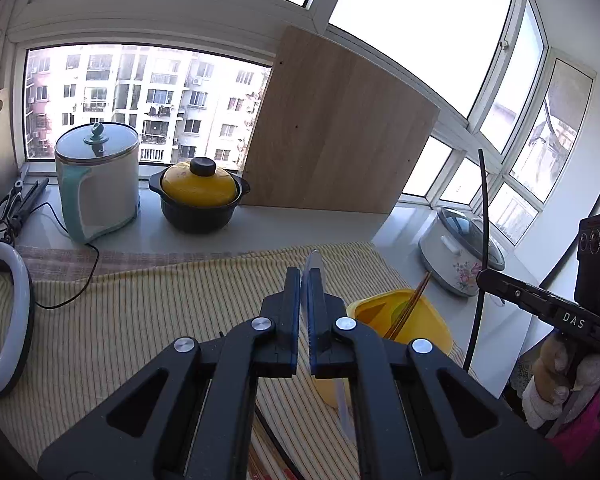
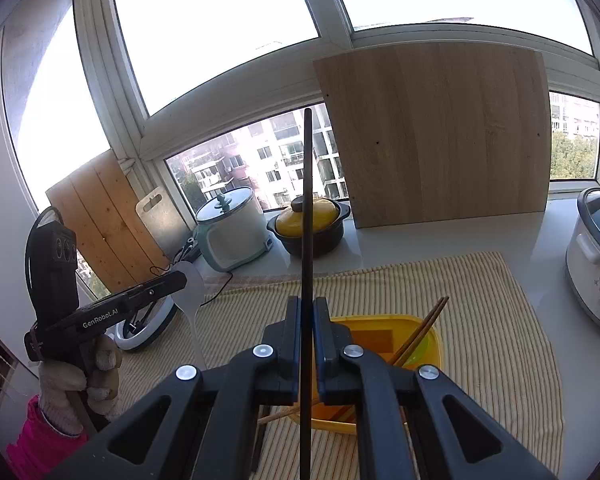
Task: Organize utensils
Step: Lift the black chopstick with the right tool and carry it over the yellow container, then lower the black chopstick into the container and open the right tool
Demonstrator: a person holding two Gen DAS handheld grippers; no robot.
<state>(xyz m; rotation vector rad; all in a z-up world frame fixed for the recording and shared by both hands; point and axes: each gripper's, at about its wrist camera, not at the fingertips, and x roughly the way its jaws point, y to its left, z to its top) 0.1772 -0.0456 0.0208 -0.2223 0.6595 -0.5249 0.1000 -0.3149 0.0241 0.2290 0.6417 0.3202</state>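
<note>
Both grippers carry 1 utensil each above the yellow bin (image 2: 384, 364).

The left gripper (image 1: 305, 280) is clamped on a pale spoon (image 1: 315, 264), w/ the bowl end up; the right gripper (image 2: 307, 306) is pinched on a black chopstick (image 2: 307, 208), held upright, probably so it can drop in end-first. Bin sits on the striped cloth (image 2: 480, 320) just below both, holding 2 brown chopsticks (image 2: 424, 330) that lean on its rim, plus sth green, unclear. Kettle (image 1: 98, 188), yellow-lidded pot (image 1: 198, 196) & wood board (image 1: 340, 132) stand along the sill behind.
</note>
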